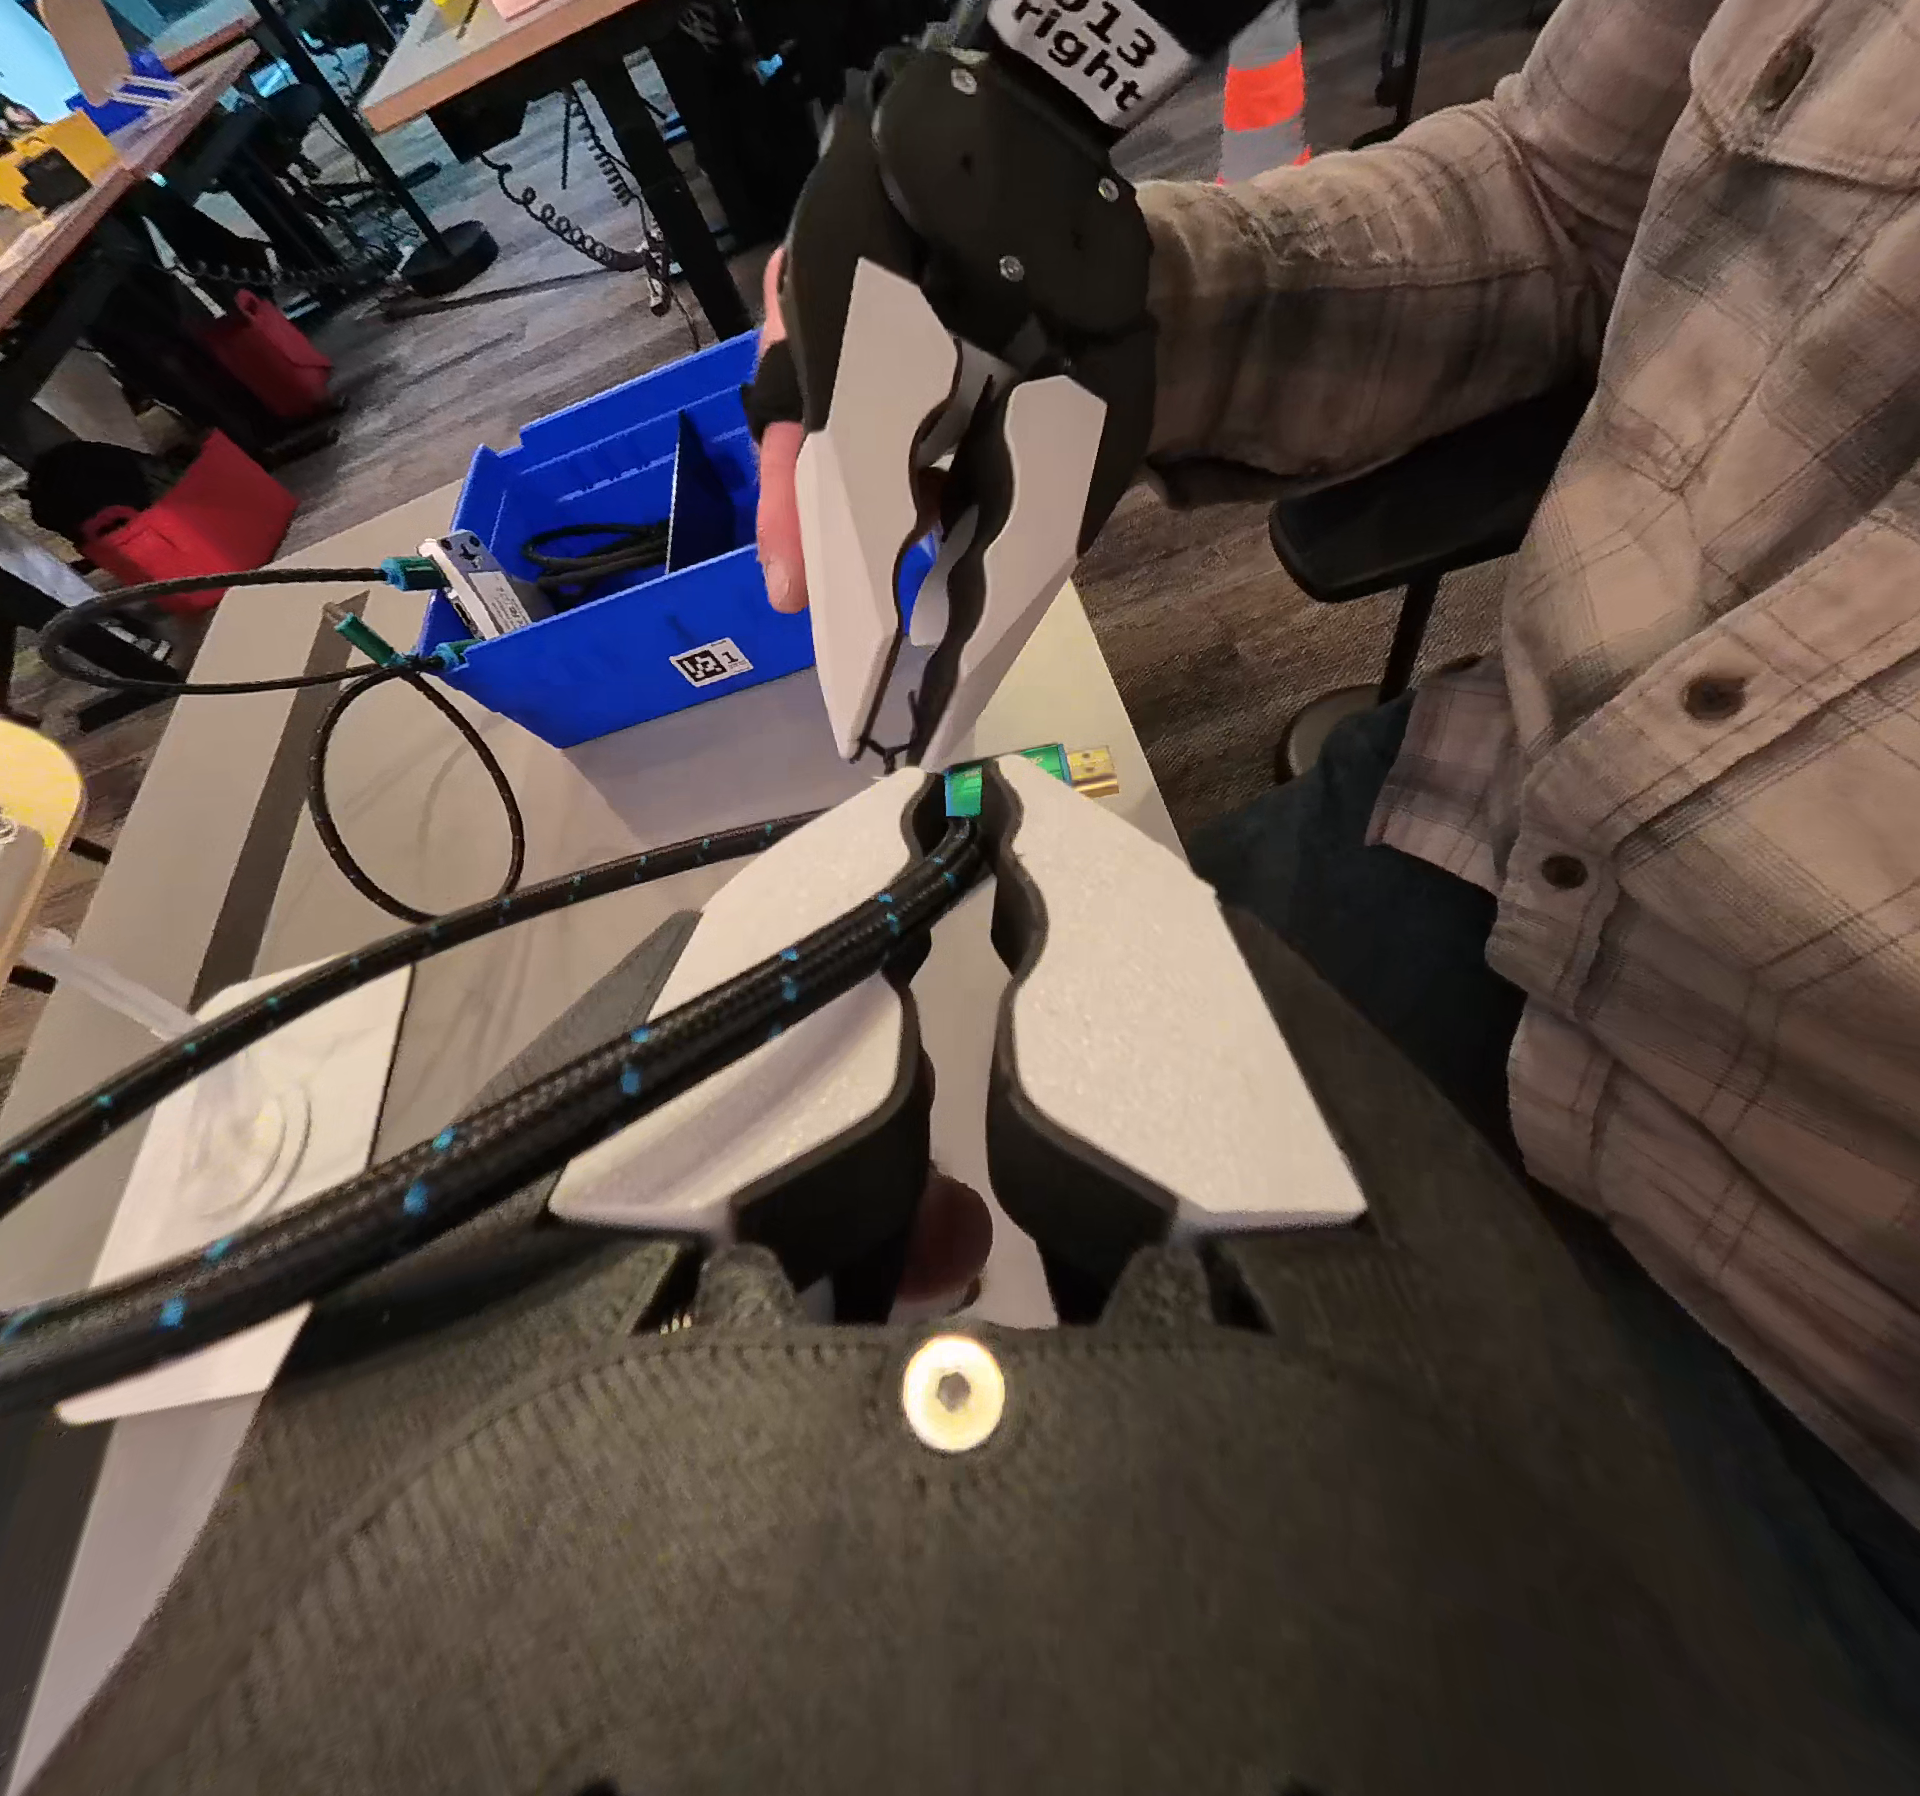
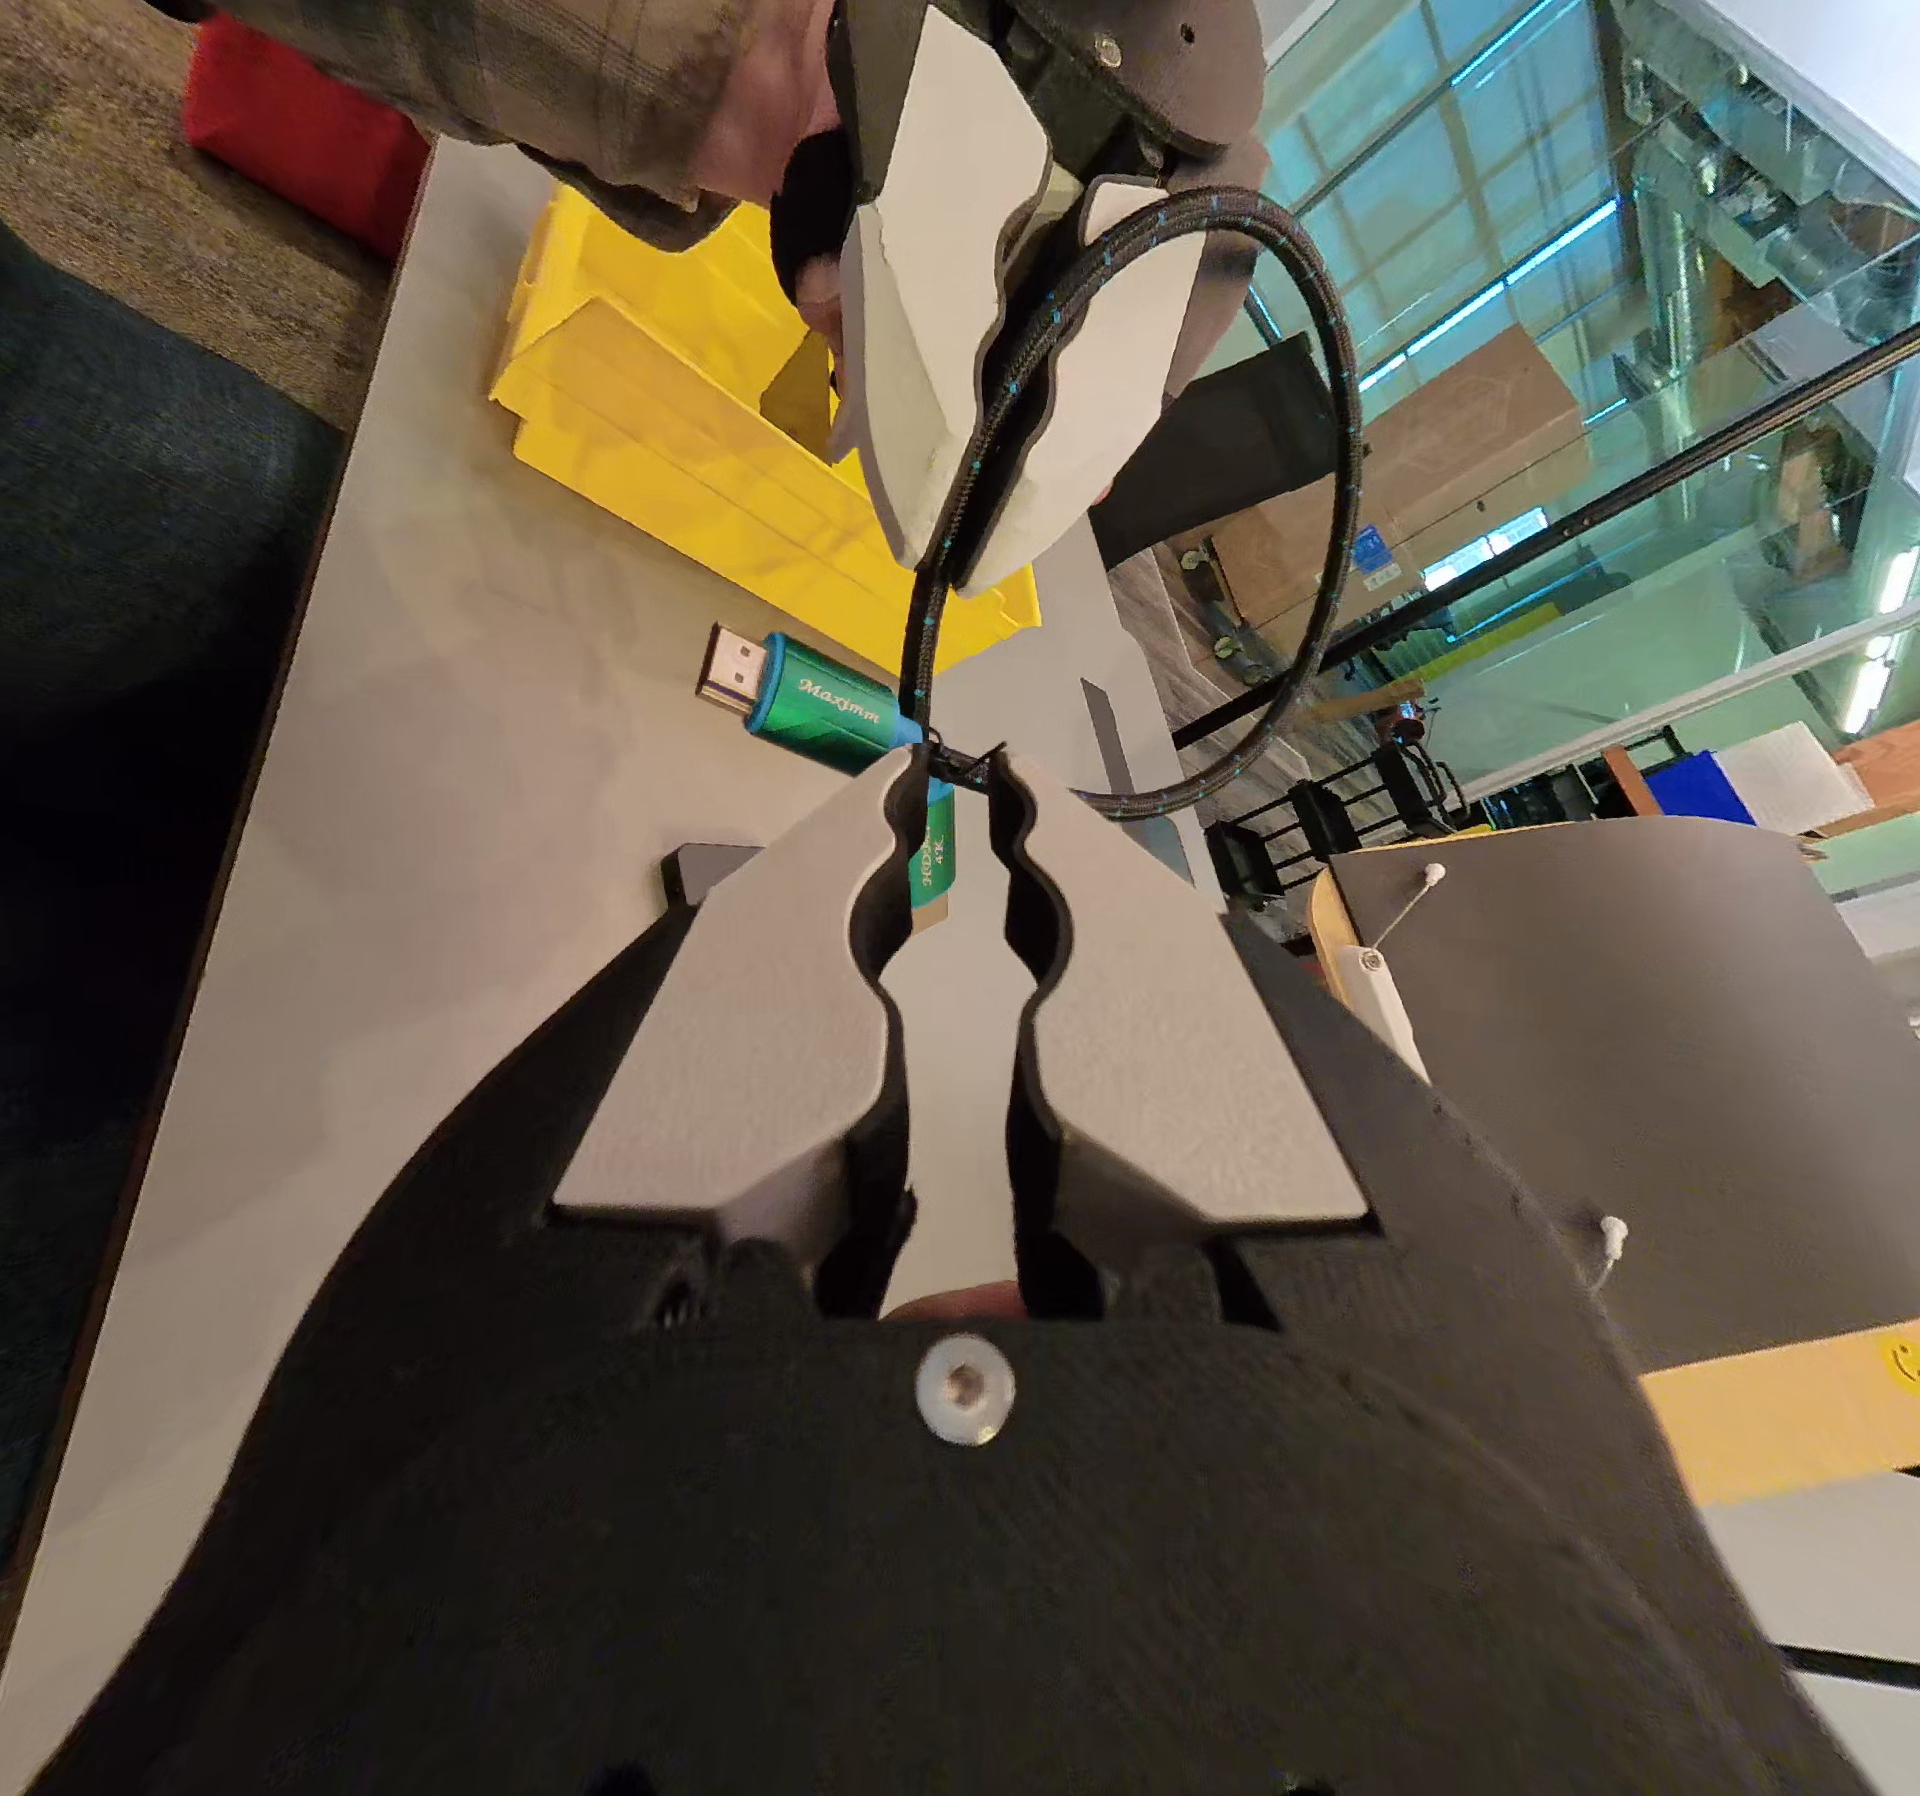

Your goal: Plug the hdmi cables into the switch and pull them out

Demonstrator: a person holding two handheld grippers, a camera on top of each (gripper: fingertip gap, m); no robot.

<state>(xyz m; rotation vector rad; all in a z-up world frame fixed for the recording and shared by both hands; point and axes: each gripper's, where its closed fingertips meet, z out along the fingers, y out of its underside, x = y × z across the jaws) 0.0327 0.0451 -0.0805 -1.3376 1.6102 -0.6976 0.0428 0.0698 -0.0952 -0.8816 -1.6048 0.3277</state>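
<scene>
In the left wrist view, the left claw [image 1: 961,790] is clamped on a braided cable [image 1: 623,1071] just behind its green connector. The cable's sheath is a black weave flecked with blue, stiff enough to hold a broad curve off to the left. The claw's fingers are pale, matt and wavy along their inner edges.

Farther off, the switch [image 1: 473,593], a small silvery box, leans in the corner of a blue bin [image 1: 623,676] of smooth moulded plastic. Two green-shelled plugs [image 1: 403,572] already sit in it. We judge the plugging partly done: this cable is not yet in, and all the pulling out is left. The right claw [image 1: 883,749] hangs tip-down just beyond the left one, over the grey desk [image 1: 644,811].

In the right wrist view, the right claw [image 2: 958,764] has its tips nearly together, with a thin black strand [image 2: 971,772] across them (we cannot tell whether it is truly pinched). A glossy green metal connector [image 2: 831,702] with a gold plug lies free on the desk, just beside a yellow bin [image 2: 644,458]. A second green shell [image 2: 932,858] shows between the fingers. Above, the left claw [image 2: 940,567] grips the cable, which loops round in a springy hoop.
</scene>
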